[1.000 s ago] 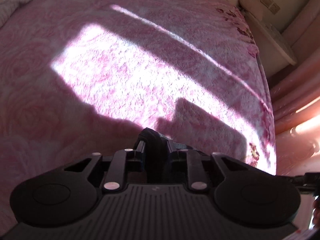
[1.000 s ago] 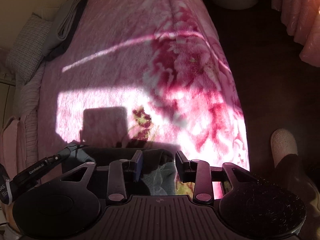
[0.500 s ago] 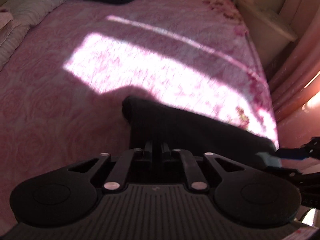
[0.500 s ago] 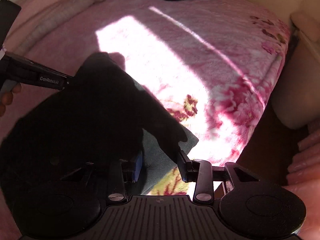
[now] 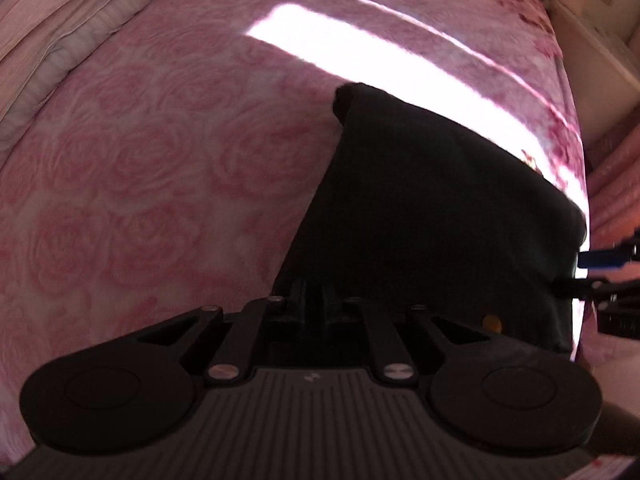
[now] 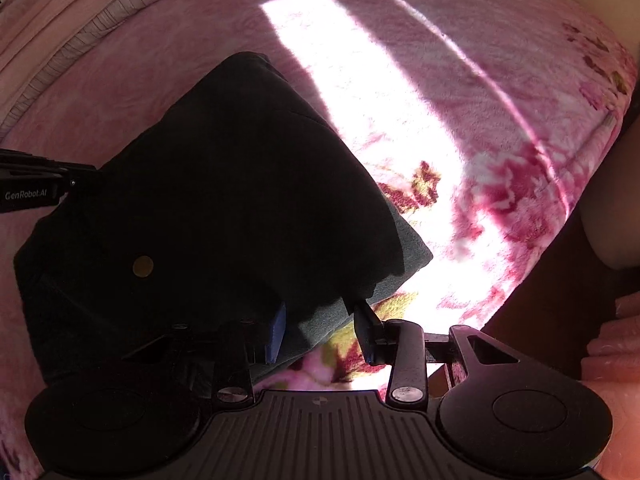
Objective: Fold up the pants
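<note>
Dark folded pants hang spread between my two grippers over the pink rose blanket. My left gripper is shut on their near left edge, with the fingers close together on the cloth. A brass button shows near the waist. In the right wrist view the pants fill the left half, and my right gripper holds a thick grey-green corner of them between its blue pad and black finger. The left gripper shows at the pants' left edge, and the right gripper at their right edge.
A bright strip of sunlight crosses the blanket beyond the pants. Folded pale bedding lies along the far left. The bed's edge drops to dark floor on the right. A white bedside unit and pink curtain stand at the right.
The left jaws closed on the pants' edge. Both grippers carried the pants from the bed's edge in over the blanket, and the cloth now spreads wide. The right gripper's view has swung round.
</note>
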